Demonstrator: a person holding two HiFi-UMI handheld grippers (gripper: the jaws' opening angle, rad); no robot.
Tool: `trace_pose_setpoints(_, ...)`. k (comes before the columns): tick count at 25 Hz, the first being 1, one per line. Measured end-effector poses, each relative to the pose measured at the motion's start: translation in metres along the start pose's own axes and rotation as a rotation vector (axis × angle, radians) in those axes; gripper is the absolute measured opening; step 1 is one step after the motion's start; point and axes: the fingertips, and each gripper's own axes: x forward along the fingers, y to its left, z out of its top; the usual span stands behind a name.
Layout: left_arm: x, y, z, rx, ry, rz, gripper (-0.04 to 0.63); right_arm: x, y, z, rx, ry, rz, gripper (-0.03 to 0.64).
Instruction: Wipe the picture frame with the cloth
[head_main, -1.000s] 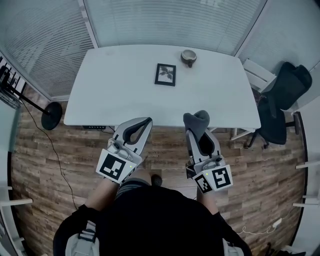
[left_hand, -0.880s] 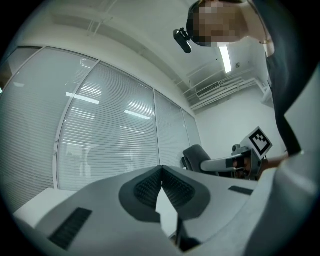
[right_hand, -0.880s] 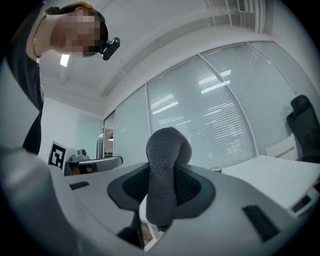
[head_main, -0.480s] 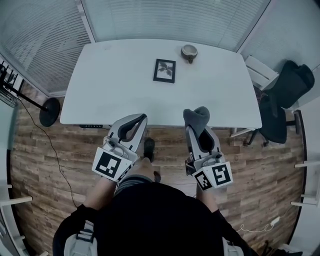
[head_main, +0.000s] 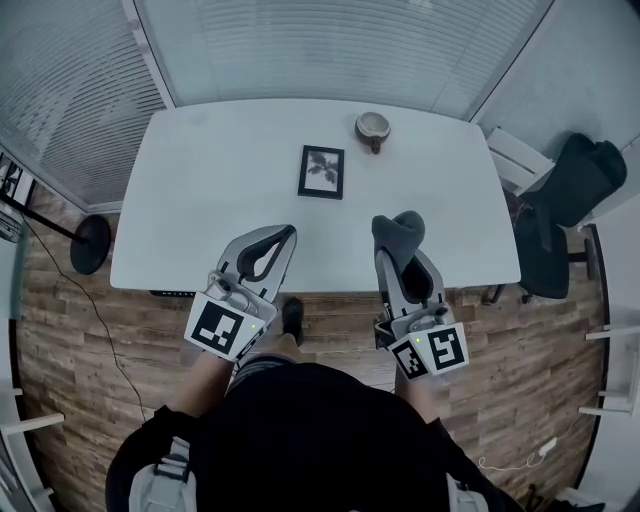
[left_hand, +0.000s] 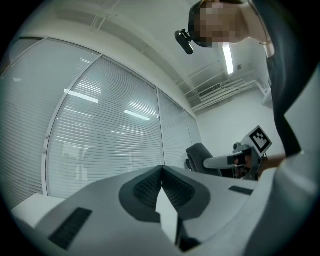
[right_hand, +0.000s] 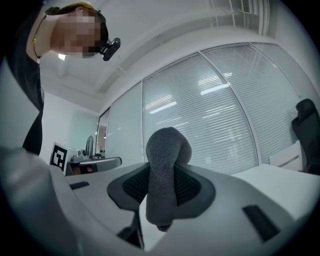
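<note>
White blinds (head_main: 330, 45) are closing off the far wall of a small office, and a white table (head_main: 200, 200) is standing in front of them on a wood-plank floor. A person is standing at the table's near edge, holding a gripper in each hand. A small black picture frame (head_main: 321, 172) is lying flat near the table's middle, well apart from both grippers. The left gripper (head_main: 283, 233) is hovering over the near edge, jaws pressed together on nothing. The right gripper (head_main: 400, 250) is pinching a folded grey cloth (head_main: 396, 230), which is sticking up past its tips. Wiping is not yet under way; this looks like the reach toward the frame. The next move probably calls for carrying the cloth forward and lowering it onto the frame, perhaps with the left gripper steadying it. Bare tabletop is lying open around the frame; only a small bowl (head_main: 373, 127) is sitting near it, toward the far edge. A dark office chair (head_main: 560, 200) is standing off the right end.
</note>
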Motion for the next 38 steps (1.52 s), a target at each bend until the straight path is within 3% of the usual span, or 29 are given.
trace_pose_setpoints(16,0.082,0.088,-0.015,-0.012,0.021,-0.019,0.012,0.111,-0.052,0.002,0.013,0.001,-0.027,0.120)
trace_pose_setpoints(29,0.118,0.123,-0.045,-0.046,0.070,-0.062,0.012,0.154,-0.080,-0.021,0.024,0.047,-0.064,0.120)
trace_pose_setpoints(38,0.124,0.129,-0.053,-0.029,0.107,0.013,0.012,0.166,-0.101,-0.026,0.025,0.080,-0.012,0.120)
